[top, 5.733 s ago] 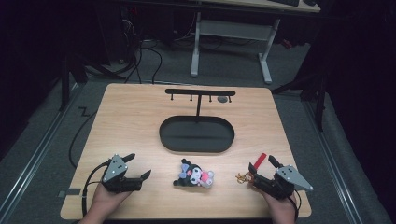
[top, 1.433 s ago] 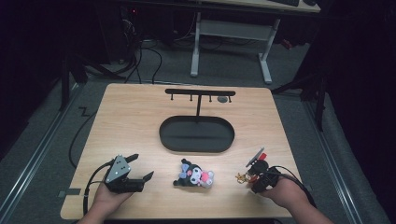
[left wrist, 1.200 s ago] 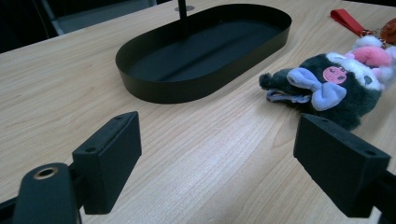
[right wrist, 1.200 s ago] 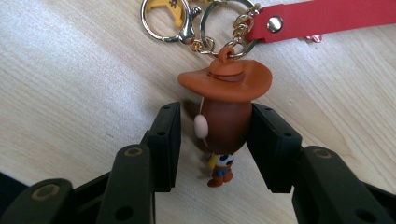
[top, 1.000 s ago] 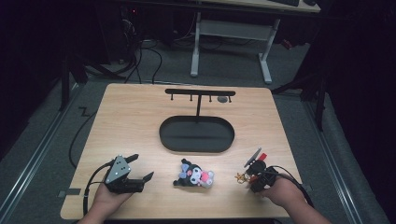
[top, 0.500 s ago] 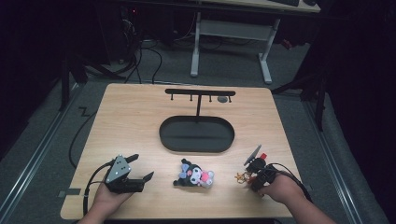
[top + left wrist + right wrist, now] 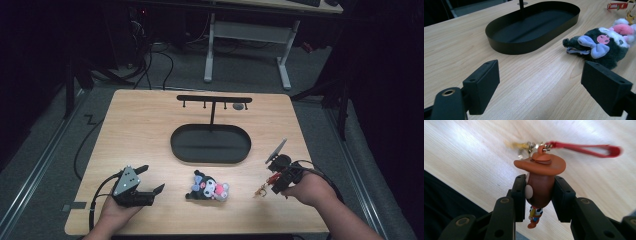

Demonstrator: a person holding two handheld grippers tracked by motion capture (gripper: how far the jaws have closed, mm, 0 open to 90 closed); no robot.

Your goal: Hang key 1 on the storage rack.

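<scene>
The right gripper [image 7: 540,195] is clamped on a small cowboy figurine keychain with a broad orange-brown hat [image 7: 540,182]; its two black fingers [image 7: 520,195] have just been closing and now press on either side of the figure's head, just under the brim, with the little legs hanging between them. A red strap loop [image 7: 586,148] and some gold-coloured metal links [image 7: 524,146], both blurred, trail from the top of the hat over the light wooden surface [image 7: 474,157]. In the high view this gripper [image 7: 272,180] sits near the right front of the surface, held in a hand [image 7: 307,187], with the keychain dangling at its tip. The left gripper [image 7: 539,85] rests low at the left front, its fingers wide apart with only bare wood between them. Ahead of it lies a dark plush toy with a lilac bow and pink patches [image 7: 602,46], on its side, between the two grippers. Beyond the toy stands a black oval tray [image 7: 506,47], from which a thin black T-shaped hanger stand with small pegs [image 7: 214,100] rises.
</scene>
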